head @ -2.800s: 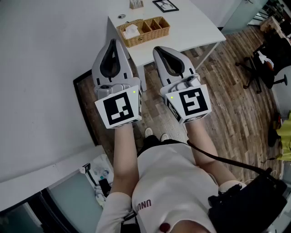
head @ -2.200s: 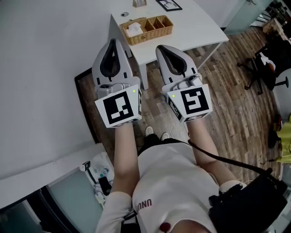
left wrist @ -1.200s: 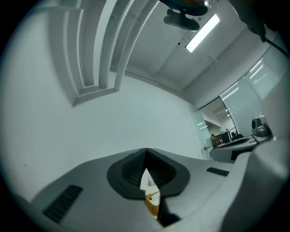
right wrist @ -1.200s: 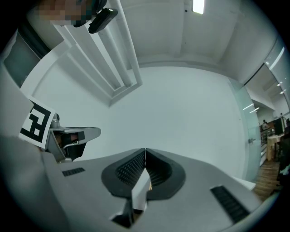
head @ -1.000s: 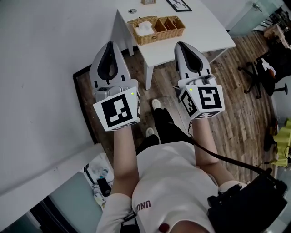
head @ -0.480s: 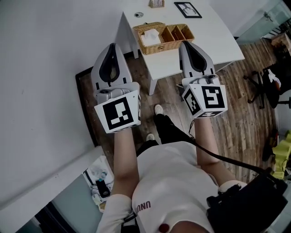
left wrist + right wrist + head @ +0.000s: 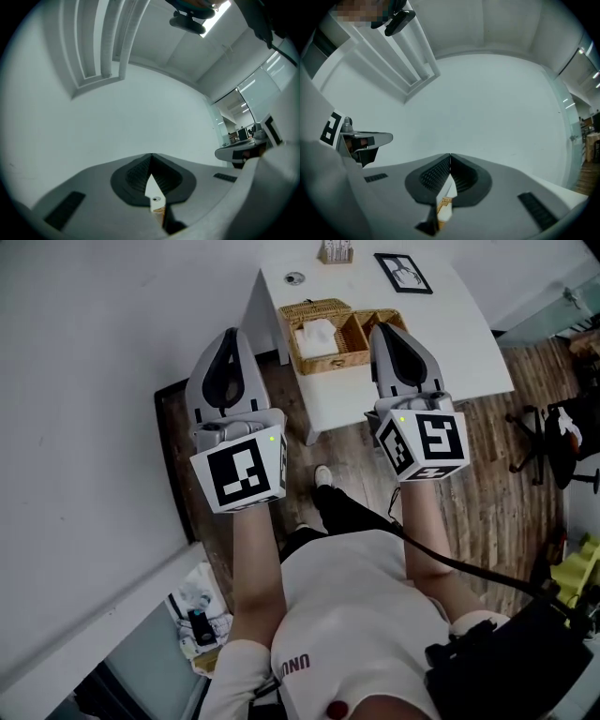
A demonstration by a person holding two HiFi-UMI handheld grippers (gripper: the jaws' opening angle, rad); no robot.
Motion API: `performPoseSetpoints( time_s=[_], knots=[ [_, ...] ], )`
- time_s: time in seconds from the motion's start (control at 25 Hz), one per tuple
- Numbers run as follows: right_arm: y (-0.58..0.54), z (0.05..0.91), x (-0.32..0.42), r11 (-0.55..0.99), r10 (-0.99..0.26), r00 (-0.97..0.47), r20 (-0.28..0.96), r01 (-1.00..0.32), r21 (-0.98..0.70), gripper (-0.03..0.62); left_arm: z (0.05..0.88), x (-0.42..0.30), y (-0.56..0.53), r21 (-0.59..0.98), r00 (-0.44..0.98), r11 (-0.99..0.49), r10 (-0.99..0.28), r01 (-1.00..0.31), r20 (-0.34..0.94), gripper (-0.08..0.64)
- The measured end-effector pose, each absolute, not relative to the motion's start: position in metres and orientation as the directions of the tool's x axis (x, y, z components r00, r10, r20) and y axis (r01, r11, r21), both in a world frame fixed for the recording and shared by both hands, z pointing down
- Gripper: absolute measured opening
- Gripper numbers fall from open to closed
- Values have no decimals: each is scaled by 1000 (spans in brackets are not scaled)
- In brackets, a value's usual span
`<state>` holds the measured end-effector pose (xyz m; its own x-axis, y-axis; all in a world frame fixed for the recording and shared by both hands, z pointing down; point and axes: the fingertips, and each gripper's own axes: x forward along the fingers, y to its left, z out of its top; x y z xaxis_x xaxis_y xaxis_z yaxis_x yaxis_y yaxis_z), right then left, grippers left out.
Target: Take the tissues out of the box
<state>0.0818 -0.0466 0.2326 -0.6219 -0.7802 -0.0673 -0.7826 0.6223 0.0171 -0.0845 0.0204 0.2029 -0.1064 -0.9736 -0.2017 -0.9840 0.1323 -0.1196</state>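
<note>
Two hand-held grippers are showing: the left hand-held gripper [image 7: 228, 338] and the right hand-held gripper [image 7: 384, 332]. One tabletop [image 7: 459, 343] at upper centre is carrying one wicker basket [image 7: 314, 306], one framed picture [image 7: 403, 272] and one small round disc [image 7: 295, 278].

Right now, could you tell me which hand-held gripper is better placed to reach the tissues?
Probably the right hand-held gripper: it overlaps the wicker basket beside the tissues; the left hand-held gripper hangs beside the table.
</note>
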Motion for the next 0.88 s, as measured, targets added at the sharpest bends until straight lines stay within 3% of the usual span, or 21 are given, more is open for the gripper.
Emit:
performPoseSetpoints(
  time_s=[0.44, 0.6, 0.88],
  knots=[
    [-125, 241, 82, 656, -753, -656, -48, -754, 20, 20, 209, -97, -32, -107, -194, 218, -961, -970, -198, 9],
    [-138, 252, 71, 724, -690, -724, -24, -690, 4, 20, 209, -100, -41, -55, -237, 255, -945, -965, -226, 9],
    [-149, 269, 60, 761, -648, -761, 22, -648, -12, 20, 220, -98, -51, -100, -260, 281, -948, -954, -183, 9]
  ],
)
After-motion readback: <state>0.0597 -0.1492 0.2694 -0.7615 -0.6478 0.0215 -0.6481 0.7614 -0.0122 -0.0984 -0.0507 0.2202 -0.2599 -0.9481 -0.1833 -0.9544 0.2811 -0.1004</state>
